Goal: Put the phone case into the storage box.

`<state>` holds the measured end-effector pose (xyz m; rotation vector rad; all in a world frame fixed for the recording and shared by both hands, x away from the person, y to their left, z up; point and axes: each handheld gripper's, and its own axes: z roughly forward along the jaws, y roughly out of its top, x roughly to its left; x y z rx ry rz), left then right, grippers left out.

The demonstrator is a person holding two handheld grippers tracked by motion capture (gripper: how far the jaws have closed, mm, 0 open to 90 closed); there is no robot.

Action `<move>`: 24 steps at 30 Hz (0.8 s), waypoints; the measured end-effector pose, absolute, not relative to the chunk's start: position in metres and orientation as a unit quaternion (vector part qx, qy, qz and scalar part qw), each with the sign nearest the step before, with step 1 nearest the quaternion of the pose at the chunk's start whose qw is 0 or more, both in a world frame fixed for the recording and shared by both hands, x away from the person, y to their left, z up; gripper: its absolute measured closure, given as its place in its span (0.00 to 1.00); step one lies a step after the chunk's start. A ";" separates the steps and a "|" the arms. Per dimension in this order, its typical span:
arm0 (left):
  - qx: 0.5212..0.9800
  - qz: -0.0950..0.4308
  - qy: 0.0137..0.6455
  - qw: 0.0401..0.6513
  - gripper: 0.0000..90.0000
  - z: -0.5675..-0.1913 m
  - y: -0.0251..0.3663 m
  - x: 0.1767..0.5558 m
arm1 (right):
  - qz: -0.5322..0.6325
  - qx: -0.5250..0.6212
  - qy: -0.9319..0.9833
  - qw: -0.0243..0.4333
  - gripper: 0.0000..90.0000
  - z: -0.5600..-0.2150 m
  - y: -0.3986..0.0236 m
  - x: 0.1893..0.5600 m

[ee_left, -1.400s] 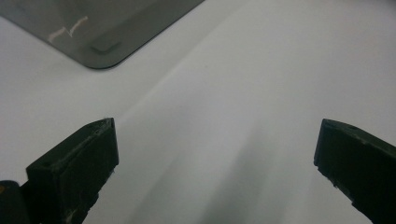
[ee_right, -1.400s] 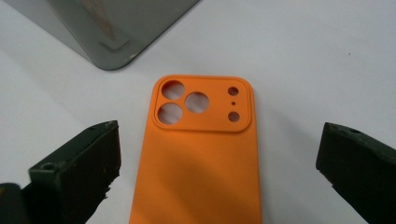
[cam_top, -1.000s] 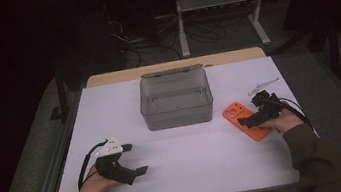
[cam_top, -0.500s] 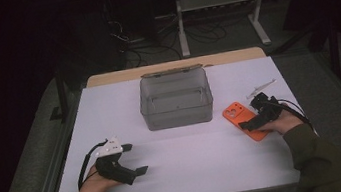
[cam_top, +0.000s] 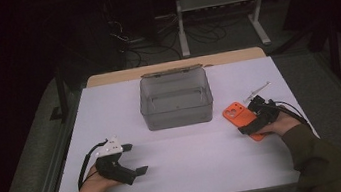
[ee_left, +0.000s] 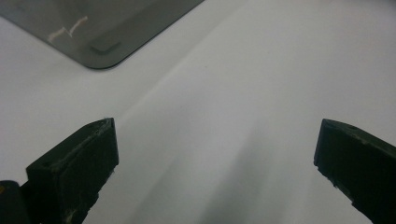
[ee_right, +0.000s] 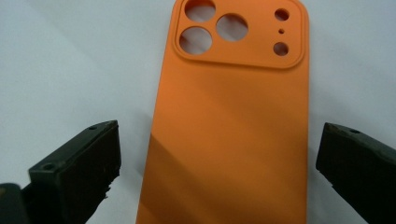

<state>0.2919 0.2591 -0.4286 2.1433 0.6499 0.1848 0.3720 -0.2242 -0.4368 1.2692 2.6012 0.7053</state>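
Orange phone case point(ee_right: 231, 126) flat on the white table point(ee_right: 70, 60), lying between the right claw's point(ee_right: 219, 172) wide-spread jaws.

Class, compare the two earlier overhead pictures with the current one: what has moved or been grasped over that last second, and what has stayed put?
The right claw has eased slightly toward the person along the orange phone case; its jaws stand open on either side of the case, not gripping it. The case lies where it was. The left claw, open over bare table, and the grey plastic box have not shifted.
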 end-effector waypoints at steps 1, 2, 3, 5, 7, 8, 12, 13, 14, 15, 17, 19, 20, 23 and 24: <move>0.860 0.074 0.261 0.433 0.00 -0.429 0.259 0.292 | 0.234 0.424 0.871 0.080 0.00 -0.437 -0.224 0.372; 0.860 0.074 0.261 0.432 0.00 -0.429 0.259 0.292 | 0.232 0.423 0.872 0.080 0.00 -0.438 -0.224 0.372; 0.860 0.074 0.261 0.432 0.00 -0.429 0.259 0.292 | 0.230 0.424 0.873 0.078 0.00 -0.438 -0.224 0.372; 0.860 0.074 0.261 0.432 0.00 -0.429 0.259 0.292 | 0.227 0.423 0.874 0.077 0.00 -0.439 -0.223 0.372; 0.860 0.074 0.261 0.433 0.00 -0.429 0.259 0.292 | 0.225 0.425 0.874 0.074 0.00 -0.439 -0.222 0.372; 0.860 0.075 0.260 0.432 0.00 -0.428 0.259 0.292 | 0.223 0.423 0.875 0.074 0.00 -0.440 -0.222 0.372; 0.860 0.074 0.261 0.433 0.00 -0.429 0.259 0.292 | 0.221 0.425 0.875 0.072 0.00 -0.440 -0.222 0.372; 0.860 0.074 0.261 0.432 0.00 -0.429 0.259 0.292 | 0.220 0.424 0.876 0.072 0.00 -0.441 -0.222 0.372; 0.860 0.074 0.261 0.432 0.00 -0.429 0.259 0.292 | 0.219 0.424 0.876 0.072 0.00 -0.441 -0.222 0.373; 0.860 0.073 0.261 0.432 0.00 -0.429 0.259 0.292 | 0.216 0.426 0.876 0.070 0.00 -0.442 -0.222 0.373; 0.860 0.074 0.261 0.433 0.00 -0.429 0.259 0.292 | 0.213 0.423 0.878 0.072 0.00 -0.442 -0.222 0.373; 0.860 0.074 0.261 0.433 0.00 -0.429 0.259 0.292 | 0.212 0.423 0.878 0.072 0.00 -0.442 -0.221 0.373; 0.860 0.074 0.261 0.433 0.00 -0.429 0.259 0.292 | 0.212 0.424 0.878 0.072 0.00 -0.442 -0.221 0.373; 0.860 0.074 0.260 0.432 0.00 -0.428 0.259 0.292 | 0.207 0.423 0.879 0.075 0.00 -0.443 -0.220 0.373; 0.860 0.075 0.260 0.432 0.00 -0.428 0.259 0.292 | 0.204 0.423 0.880 0.076 0.00 -0.443 -0.220 0.373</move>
